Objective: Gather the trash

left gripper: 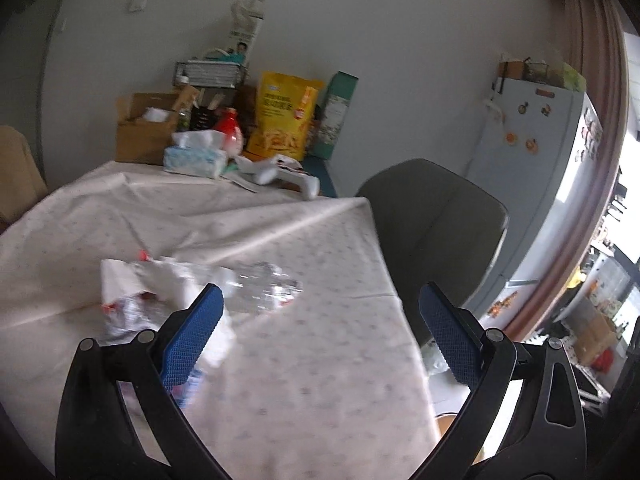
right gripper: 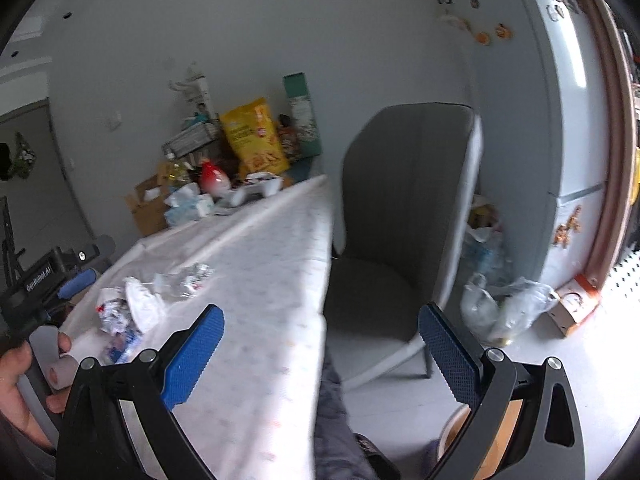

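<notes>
A crushed clear plastic bottle [left gripper: 262, 288] lies on the white tablecloth [left gripper: 280, 360], beside crumpled white paper [left gripper: 144, 276] and a printed wrapper [left gripper: 124, 316]. My left gripper [left gripper: 320, 336] hovers open just above and to the right of this pile, nothing between its blue pads [left gripper: 192, 340]. In the right wrist view the same bottle [right gripper: 184, 280], paper [right gripper: 140, 308] and wrapper [right gripper: 114, 320] sit at the table's left. My right gripper [right gripper: 320, 356] is open over the table's right edge, holding nothing. The left gripper [right gripper: 56, 276] shows at far left, held by a hand [right gripper: 16, 380].
The table's far end is cluttered: a tissue box [left gripper: 196, 156], yellow snack bag [left gripper: 284, 116], cardboard box [left gripper: 144, 128], white handheld device [left gripper: 280, 176]. A grey chair [right gripper: 400, 216] stands right of the table, a fridge [right gripper: 552, 100] behind it, clear plastic bags [right gripper: 504, 308] on the floor.
</notes>
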The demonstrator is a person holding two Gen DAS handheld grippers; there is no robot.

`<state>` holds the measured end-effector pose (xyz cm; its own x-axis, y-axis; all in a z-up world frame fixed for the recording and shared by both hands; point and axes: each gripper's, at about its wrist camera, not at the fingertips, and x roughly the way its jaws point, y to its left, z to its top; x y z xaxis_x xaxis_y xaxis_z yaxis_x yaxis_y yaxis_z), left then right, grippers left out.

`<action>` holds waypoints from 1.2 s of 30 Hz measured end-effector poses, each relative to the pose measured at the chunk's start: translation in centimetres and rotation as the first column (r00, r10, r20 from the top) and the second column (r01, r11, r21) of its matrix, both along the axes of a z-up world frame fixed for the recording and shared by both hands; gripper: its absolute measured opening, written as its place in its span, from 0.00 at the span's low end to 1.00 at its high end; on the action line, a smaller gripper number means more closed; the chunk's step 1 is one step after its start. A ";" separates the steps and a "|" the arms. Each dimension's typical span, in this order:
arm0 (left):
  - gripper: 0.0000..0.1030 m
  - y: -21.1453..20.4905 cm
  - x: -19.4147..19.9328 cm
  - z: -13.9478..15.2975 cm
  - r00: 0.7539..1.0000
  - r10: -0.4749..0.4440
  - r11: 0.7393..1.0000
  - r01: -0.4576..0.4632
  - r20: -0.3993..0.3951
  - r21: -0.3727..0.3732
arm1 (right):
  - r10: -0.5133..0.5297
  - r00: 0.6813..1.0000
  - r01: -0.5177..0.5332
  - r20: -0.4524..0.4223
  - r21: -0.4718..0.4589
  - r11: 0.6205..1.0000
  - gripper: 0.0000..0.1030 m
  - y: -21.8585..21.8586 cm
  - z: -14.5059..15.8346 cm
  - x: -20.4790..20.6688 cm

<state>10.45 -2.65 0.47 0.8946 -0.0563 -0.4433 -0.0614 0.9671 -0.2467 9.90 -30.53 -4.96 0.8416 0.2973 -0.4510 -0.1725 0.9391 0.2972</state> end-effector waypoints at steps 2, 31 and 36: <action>0.95 1.2 -0.6 0.0 1.000 0.014 1.000 -0.014 0.011 -0.006 | 0.020 1.000 -0.020 -0.009 -0.012 1.000 0.93 1.3 0.0 0.4; 0.94 17.1 -3.9 -4.0 0.976 0.206 0.959 -0.215 -0.071 -0.182 | 0.322 0.937 -0.320 -0.132 0.042 0.947 0.93 17.4 -0.6 4.3; 0.93 19.2 -3.4 -5.0 0.972 0.219 0.950 -0.233 -0.089 -0.209 | 0.346 0.927 -0.346 -0.149 0.026 0.938 0.93 18.6 -0.9 4.5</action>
<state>7.08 16.59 -4.54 0.8650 0.0428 -0.4999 -0.2946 0.8498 -0.4370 14.35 -11.94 -5.85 0.6101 0.5576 -0.5630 -0.4402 0.8293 0.3443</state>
